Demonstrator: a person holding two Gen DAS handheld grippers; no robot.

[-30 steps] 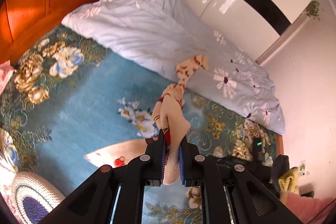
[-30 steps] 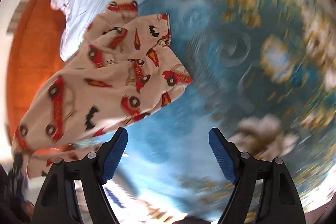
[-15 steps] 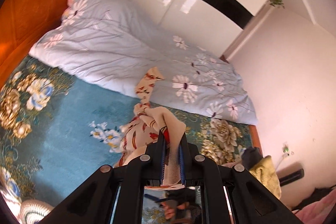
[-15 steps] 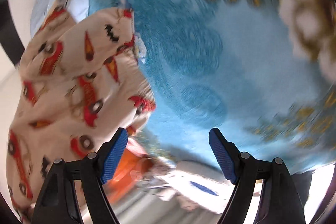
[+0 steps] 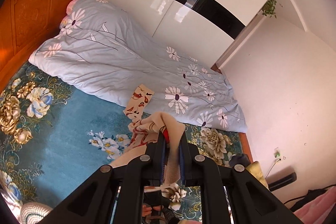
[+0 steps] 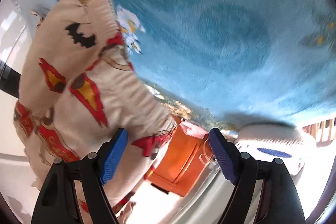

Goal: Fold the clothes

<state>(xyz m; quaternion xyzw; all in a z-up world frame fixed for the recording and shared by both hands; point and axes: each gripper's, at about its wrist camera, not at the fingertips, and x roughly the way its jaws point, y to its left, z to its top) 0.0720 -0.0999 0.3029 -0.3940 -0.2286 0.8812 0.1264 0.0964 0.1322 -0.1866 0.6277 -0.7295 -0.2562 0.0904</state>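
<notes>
Blue floral bedspread [image 5: 63, 140] fills both views, blurred in yours on the right. Your left gripper [image 5: 171, 147] is clenched on the cream pajamas [image 5: 139, 101], whose lower part its fingers hide; they now hang closer to your right gripper [image 6: 168, 152], which gapes empty.

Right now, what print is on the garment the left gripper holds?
Cream garment with red cartoon cars and black bats; clearest in the right wrist view.

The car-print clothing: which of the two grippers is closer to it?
Left. The left gripper is shut on the clothing, fabric pinched between its fingers. The right gripper is open, with the clothing beside its left finger, ungripped.
</notes>
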